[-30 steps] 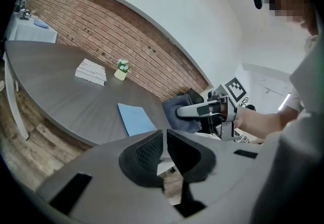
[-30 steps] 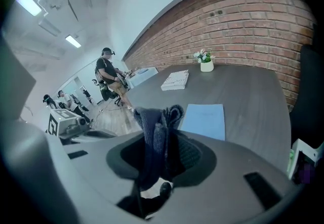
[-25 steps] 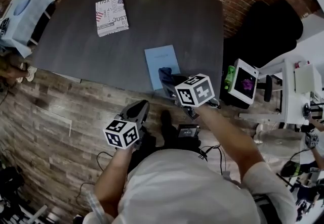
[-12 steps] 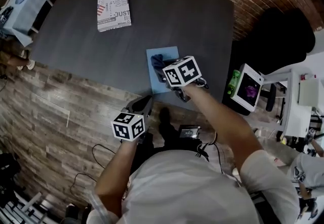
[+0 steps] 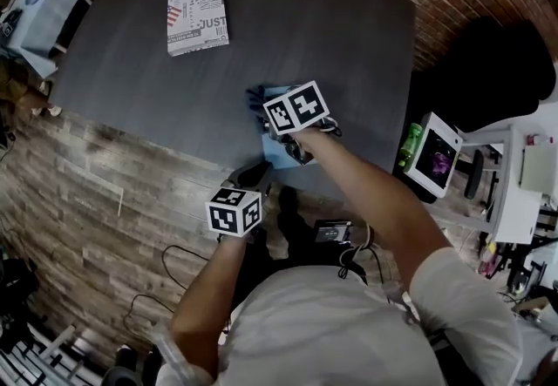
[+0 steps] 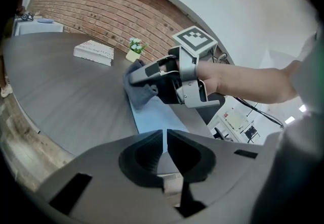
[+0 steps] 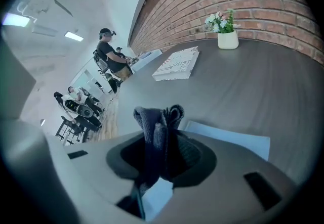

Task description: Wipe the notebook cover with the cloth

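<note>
Right gripper view | right gripper (image 7: 162,141) pinches bunched dark-blue cloth (image 7: 153,116) | pale-blue notebook (image 7: 238,140) flat | left gripper (image 6: 164,142) clenched, empty

Dim and flat in the head view, with hardly a shadow on the dark grey matte tabletop (image 5: 331,36) — strongly bowed at the edges and vignetted black in the corners. Brighter in both gripper views, with white ceiling strip lights (image 7: 15,19) glaring at far left. Soft and out of focus close to the lens — notably on the dark grey folded cloth (image 7: 154,132).
</note>
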The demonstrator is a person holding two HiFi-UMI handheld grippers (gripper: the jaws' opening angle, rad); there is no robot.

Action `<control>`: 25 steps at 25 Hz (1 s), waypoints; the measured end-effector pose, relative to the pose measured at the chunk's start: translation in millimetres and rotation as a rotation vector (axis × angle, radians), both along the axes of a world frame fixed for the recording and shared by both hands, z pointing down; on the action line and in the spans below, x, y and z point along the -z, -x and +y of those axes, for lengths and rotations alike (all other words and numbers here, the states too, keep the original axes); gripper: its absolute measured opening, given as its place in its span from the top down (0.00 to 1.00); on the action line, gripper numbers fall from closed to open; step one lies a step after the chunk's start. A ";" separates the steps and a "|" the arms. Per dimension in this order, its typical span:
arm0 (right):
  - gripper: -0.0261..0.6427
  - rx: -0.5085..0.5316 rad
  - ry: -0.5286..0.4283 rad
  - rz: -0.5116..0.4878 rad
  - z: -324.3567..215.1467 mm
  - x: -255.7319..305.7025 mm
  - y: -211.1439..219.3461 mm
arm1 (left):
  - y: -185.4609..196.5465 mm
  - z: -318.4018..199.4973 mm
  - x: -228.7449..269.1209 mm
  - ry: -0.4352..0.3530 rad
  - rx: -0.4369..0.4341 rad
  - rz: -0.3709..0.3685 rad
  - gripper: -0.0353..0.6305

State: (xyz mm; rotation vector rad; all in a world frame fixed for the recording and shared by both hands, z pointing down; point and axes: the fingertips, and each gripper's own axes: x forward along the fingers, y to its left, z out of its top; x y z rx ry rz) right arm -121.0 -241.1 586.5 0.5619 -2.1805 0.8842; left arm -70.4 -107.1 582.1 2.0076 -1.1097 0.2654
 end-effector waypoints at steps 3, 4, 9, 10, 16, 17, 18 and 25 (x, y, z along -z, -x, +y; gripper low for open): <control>0.78 -0.021 0.027 -0.012 -8.8 -9.4 5.1 | -4.5 -6.1 -6.5 0.016 -0.011 -0.011 0.90; 0.78 -0.036 0.038 -0.010 -12.3 -13.2 4.7 | -5.4 -8.1 -9.0 0.022 -0.015 -0.017 0.90; 0.78 -0.073 0.055 0.005 -20.4 -22.8 -4.9 | -10.7 -10.5 -22.9 0.071 -0.045 -0.052 0.90; 0.78 -0.076 0.056 0.006 -20.7 -23.2 -7.0 | -11.5 -9.8 -25.8 0.086 -0.049 -0.059 0.90; 0.78 -0.073 0.042 0.025 -23.7 -26.0 -20.5 | -13.3 -6.4 -39.9 0.152 -0.056 -0.084 0.90; 0.78 -0.074 0.040 0.029 -24.9 -26.3 -23.1 | -13.2 -6.4 -40.9 0.156 -0.054 -0.085 0.90; 0.78 -0.077 0.040 0.032 -26.0 -26.4 -25.7 | -13.2 -6.5 -41.4 0.159 -0.052 -0.087 0.90; 0.78 -0.089 0.028 0.056 -29.0 -28.2 -44.6 | -13.9 -6.9 -44.7 0.172 -0.052 -0.104 0.90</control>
